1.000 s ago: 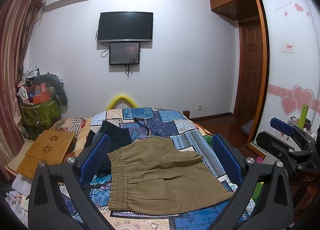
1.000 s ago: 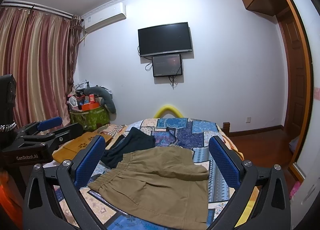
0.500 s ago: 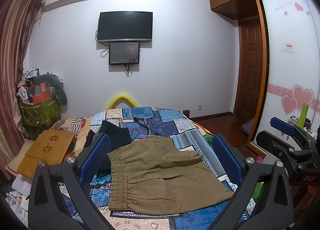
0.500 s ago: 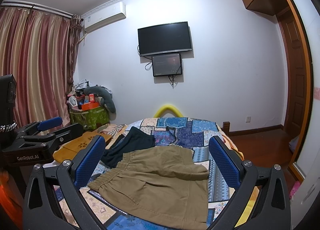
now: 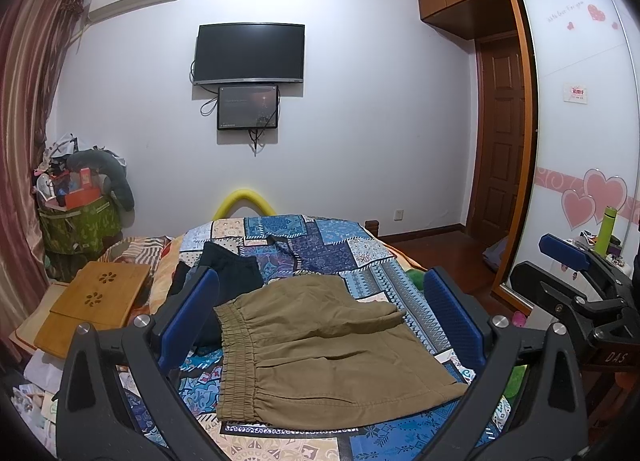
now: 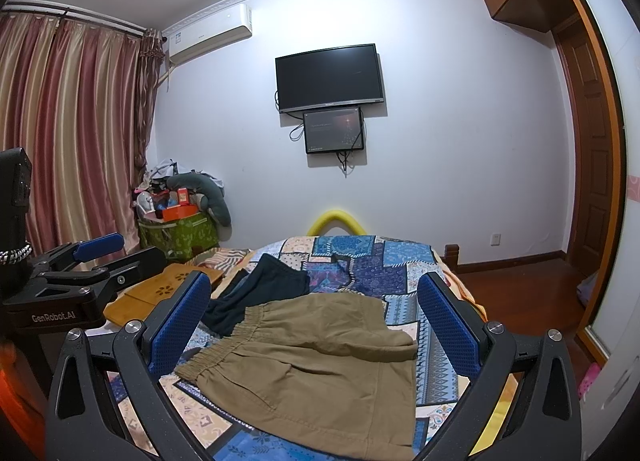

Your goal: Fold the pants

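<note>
Patchwork bed (image 5: 360,257) w/ khaki pants (image 5: 320,345) lying flat; left claw (image 5: 320,321) & right claw (image 6: 316,325) both spread wide, empty, touching nothing.

Khaki pants (image 5: 320,345) flat on the patchwork bedspread (image 5: 312,245), framed between the wide-open, empty left tongs (image 5: 322,317).
</note>
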{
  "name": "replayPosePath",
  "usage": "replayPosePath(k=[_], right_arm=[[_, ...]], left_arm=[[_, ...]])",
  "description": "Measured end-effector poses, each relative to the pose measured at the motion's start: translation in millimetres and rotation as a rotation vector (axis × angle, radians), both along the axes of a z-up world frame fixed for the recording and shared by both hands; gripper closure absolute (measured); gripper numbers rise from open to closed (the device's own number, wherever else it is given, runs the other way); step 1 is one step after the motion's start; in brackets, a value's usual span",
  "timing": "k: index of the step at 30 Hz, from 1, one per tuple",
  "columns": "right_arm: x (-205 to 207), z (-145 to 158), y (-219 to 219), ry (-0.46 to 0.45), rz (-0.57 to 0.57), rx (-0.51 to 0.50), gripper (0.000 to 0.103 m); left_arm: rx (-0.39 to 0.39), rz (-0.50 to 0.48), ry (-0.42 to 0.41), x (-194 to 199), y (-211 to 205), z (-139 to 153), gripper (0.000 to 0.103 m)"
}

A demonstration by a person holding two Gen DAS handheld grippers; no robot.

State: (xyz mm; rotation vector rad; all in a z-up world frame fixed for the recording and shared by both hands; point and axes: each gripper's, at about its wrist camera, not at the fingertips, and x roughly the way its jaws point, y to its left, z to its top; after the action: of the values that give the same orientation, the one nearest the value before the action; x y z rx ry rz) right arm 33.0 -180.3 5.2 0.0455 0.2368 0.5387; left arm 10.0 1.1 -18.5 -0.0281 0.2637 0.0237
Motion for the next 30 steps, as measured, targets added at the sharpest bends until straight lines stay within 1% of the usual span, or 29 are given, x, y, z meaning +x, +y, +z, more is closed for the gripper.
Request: replayPosePath(k=[22,26,30], right_arm=[[6,-5,-2,0.007,-0.005,-0.006,0.0],[12,-11,-3,0.023,-0.008,-0.006,0.0],[18,-16,-1,0.045,-0.012,-0.011,0.0]], left_arm=[[0.003,-0.006,0.008,2,0,2,0.0],[0.004,-0.015,0.025,7,1,-1,0.0],[-0.005,-0.008,0.088,31,8,-8,0.0]])
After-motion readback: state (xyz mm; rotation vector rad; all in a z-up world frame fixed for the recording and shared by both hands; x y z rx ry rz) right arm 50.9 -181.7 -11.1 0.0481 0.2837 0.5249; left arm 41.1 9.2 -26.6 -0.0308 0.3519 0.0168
